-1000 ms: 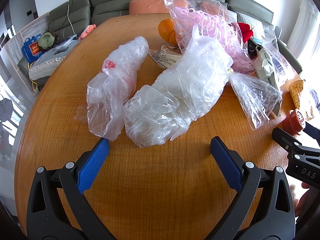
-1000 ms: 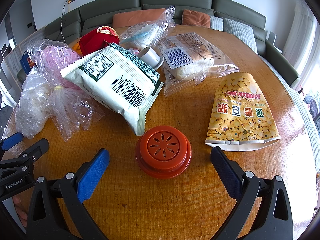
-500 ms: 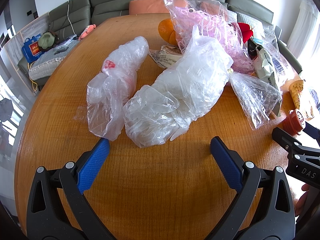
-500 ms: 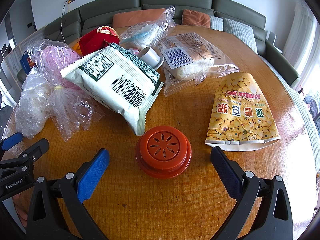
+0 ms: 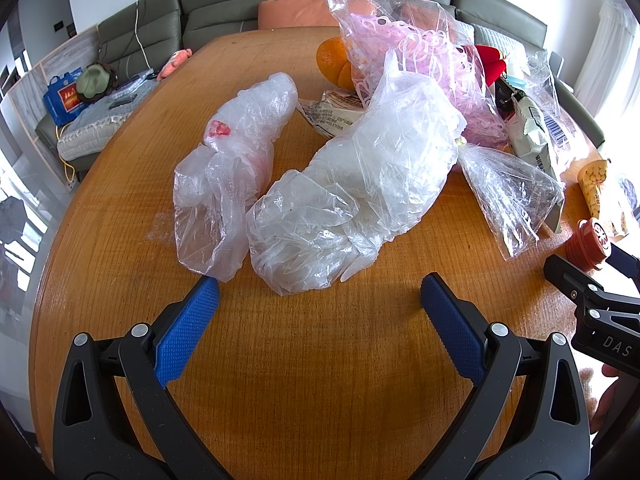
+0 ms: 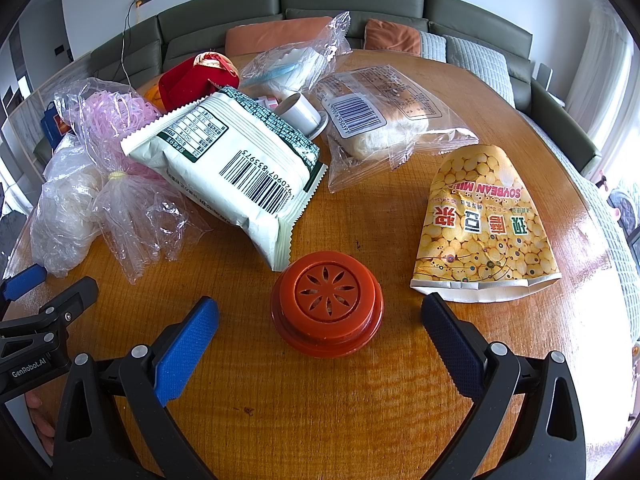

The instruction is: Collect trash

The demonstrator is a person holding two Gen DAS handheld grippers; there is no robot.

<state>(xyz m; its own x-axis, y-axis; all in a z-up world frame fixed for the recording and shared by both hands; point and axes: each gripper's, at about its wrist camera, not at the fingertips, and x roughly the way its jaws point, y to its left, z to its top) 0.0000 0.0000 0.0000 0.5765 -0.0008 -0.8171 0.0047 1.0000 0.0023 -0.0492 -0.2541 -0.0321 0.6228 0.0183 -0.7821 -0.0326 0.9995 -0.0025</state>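
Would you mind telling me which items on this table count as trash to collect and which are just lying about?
Likely trash:
- crumpled clear bags
- soybean milk pouch
- white snack packet
- clear bread wrapper, though it seems to hold bread

Probably just lying about:
- orange
- red perforated lid
- red pouch
- white cup
- bag of pink bands
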